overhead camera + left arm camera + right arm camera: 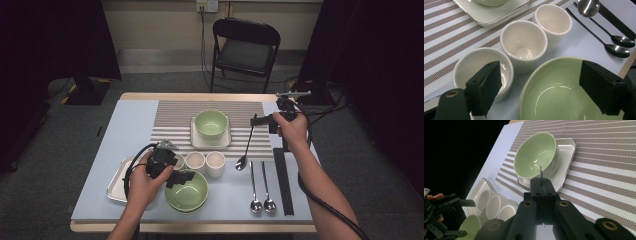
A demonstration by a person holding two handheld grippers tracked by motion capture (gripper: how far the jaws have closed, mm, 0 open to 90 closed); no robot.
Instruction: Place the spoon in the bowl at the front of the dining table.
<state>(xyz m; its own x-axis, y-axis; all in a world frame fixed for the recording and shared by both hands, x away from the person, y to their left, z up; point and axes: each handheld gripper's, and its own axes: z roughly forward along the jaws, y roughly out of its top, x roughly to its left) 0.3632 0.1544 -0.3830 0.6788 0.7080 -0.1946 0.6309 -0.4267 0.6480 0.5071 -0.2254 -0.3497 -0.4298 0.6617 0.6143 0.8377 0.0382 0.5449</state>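
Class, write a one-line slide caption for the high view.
Right gripper lifts a spoon beside the placemat; left gripper hovers open over a green bowl.

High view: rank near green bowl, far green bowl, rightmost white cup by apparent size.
1. Near green bowl, widest, though partly covered by the left gripper and nearer the camera.
2. Far green bowl on its square plate.
3. Rightmost white cup, clearly smallest.

Both forearms bare, no sleeves. Left gripper (176, 176): black body, grey three-cornered plate on top, thick black cable looping off it. Right gripper (256, 120): black, grey plate, black cable trailing along the arm. Fingers (486, 87) are matt black blocks; brass-coloured rivets at the linkage joints.
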